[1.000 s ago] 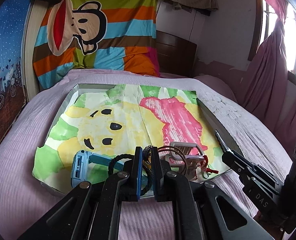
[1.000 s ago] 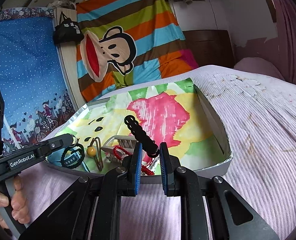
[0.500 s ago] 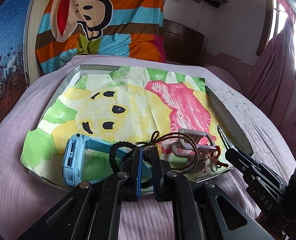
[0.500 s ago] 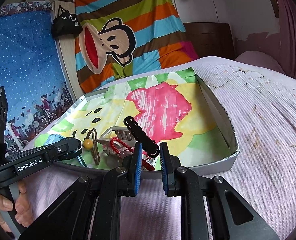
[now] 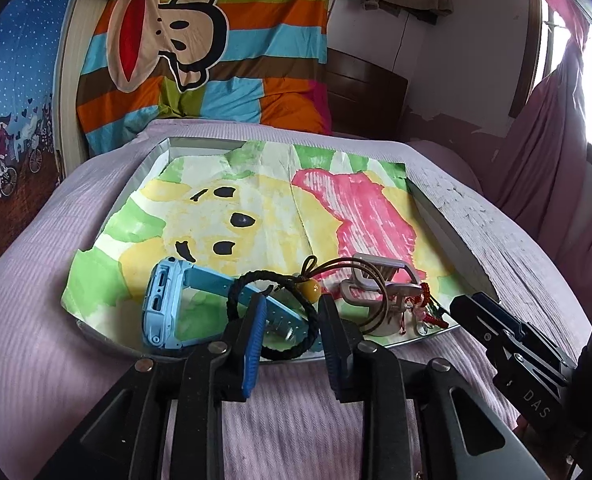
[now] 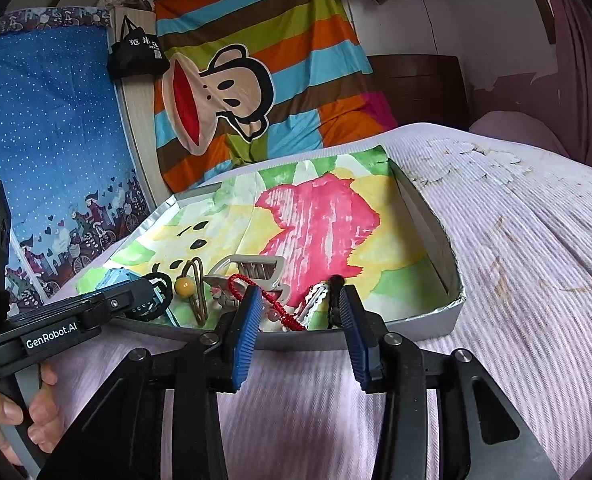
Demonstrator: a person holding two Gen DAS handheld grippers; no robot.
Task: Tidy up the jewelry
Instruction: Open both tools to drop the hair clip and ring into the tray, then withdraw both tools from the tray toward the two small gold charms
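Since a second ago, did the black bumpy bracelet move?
Yes. The black beaded bracelet dropped from the right gripper, now open, into the tray beside its near rim.

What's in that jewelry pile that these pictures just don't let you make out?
- Blue watch: its face points away in the left wrist view; in the right wrist view the left gripper covers most of it.
- Black beaded piece: the right gripper finger hides most of it.
- Red bead string: tangled behind the gray clip.
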